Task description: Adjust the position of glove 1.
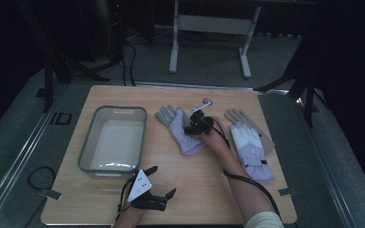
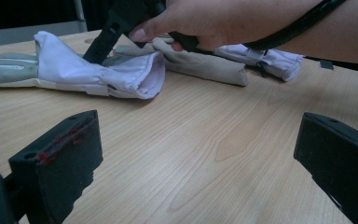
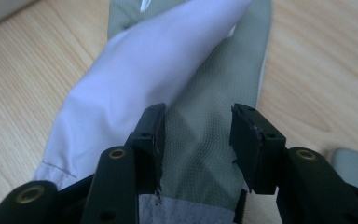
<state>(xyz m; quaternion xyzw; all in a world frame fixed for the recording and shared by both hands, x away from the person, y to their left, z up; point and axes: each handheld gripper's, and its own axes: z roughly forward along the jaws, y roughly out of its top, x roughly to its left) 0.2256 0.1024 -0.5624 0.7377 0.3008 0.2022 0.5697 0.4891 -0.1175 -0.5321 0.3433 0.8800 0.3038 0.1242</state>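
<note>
A grey and lilac glove [image 1: 178, 129] lies flat mid-table, fingers pointing away. My right gripper [image 1: 190, 127] is down on it, a hand around its body. In the right gripper view the jaws [image 3: 198, 126] stand open a little, with the glove's grey mesh [image 3: 205, 88] showing in the gap and its lilac cuff fabric [image 3: 130, 70] folded over to the left. A second glove [image 1: 250, 141] lies to the right. My left gripper [image 1: 164, 179] rests near the front edge, open and holding nothing [image 2: 198, 158]. Its view shows the near glove [image 2: 102, 72] and the far one [image 2: 265, 59].
An empty grey plastic bin [image 1: 88, 147] stands on the left half of the wooden table [image 1: 199, 190]. The right forearm and its black cable [image 1: 249, 183] cross the table's right front. A white metal frame [image 1: 209, 23] stands on the floor beyond.
</note>
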